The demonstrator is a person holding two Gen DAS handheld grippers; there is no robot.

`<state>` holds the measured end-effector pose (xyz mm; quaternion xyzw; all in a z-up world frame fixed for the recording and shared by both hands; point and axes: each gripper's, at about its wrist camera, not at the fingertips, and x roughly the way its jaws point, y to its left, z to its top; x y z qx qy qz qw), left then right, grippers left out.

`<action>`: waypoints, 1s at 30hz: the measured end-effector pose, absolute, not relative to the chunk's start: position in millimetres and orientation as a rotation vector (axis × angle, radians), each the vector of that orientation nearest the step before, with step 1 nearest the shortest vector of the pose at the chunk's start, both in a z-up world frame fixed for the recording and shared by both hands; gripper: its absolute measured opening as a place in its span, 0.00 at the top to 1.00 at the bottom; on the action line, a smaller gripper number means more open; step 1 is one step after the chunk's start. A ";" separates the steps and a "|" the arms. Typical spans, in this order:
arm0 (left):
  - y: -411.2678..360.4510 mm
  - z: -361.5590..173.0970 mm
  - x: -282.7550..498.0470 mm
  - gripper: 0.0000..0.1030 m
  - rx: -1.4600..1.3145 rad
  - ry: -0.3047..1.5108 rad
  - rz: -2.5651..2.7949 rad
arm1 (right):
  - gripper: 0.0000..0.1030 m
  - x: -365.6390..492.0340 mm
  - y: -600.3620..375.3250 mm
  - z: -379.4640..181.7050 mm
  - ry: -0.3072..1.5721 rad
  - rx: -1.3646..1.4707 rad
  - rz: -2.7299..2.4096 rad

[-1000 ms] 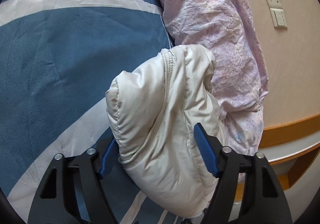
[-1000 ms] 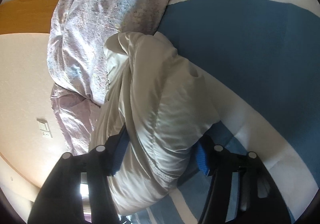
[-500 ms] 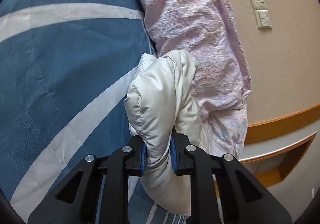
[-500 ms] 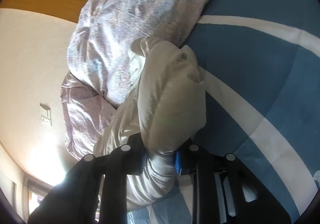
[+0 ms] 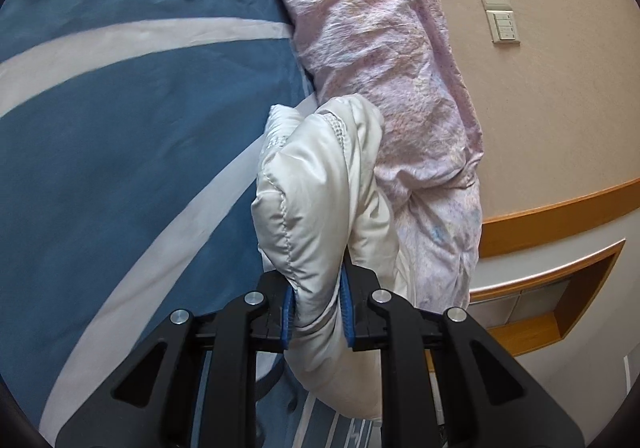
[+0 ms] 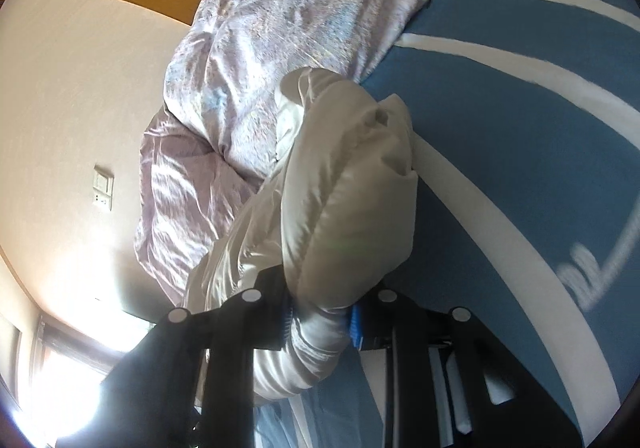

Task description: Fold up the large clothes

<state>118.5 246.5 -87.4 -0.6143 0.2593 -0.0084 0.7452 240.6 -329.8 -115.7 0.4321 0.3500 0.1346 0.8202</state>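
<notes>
no legible text | left gripper (image 5: 316,312) and right gripper (image 6: 320,318): jaws stayed pinched on white puffer jacket (image 5: 320,200) | jacket over blue-striped bed (image 5: 120,168), beside pink quilt (image 5: 384,60) | view shifted slightly

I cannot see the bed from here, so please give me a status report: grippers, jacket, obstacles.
Left gripper and right gripper both shut on white puffer jacket. Jacket bunched on blue striped cover. Pink quilt pressed against its far side.
</notes>
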 end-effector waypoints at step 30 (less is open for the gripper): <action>225.9 -95.9 85.9 0.37 -1.208 0.600 0.080 | 0.35 180.1 -247.8 -33.4 0.547 0.219 0.039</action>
